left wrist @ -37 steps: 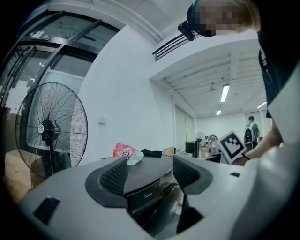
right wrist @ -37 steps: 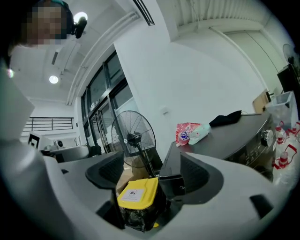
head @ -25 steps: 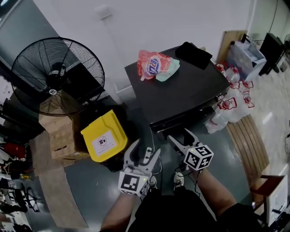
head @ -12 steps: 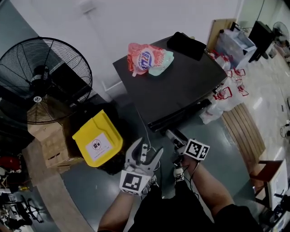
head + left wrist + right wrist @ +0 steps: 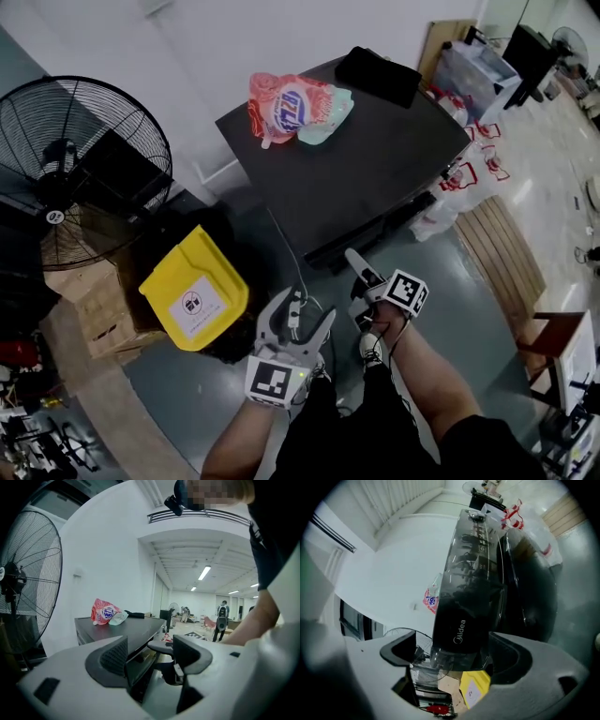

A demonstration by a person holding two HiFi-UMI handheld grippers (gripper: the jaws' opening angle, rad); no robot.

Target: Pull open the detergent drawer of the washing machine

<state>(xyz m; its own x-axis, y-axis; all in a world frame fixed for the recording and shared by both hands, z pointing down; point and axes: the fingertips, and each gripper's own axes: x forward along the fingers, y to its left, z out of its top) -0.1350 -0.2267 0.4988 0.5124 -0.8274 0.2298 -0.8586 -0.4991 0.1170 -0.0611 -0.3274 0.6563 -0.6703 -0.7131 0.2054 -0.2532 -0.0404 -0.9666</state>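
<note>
r gripper point(image 5: 362, 269) jaws are wide apart, just been opening, and frame the detergent drawer point(image 5: 461, 632) front w/ its logo at the upper front of the washing machine point(image 5: 375, 178), pads not pressing it; l gripper point(image 5: 302, 309) is spread too, empty, apart from the machine. one fan point(image 5: 66, 178), one yellow bin point(image 5: 192, 291), one pink bag point(image 5: 291, 105) on the machine top. only the right gripper view shows the machine's front face; head view gives just its top.

Blk washer point(image 5: 366, 159), ylw bin point(image 5: 192, 291)
</note>
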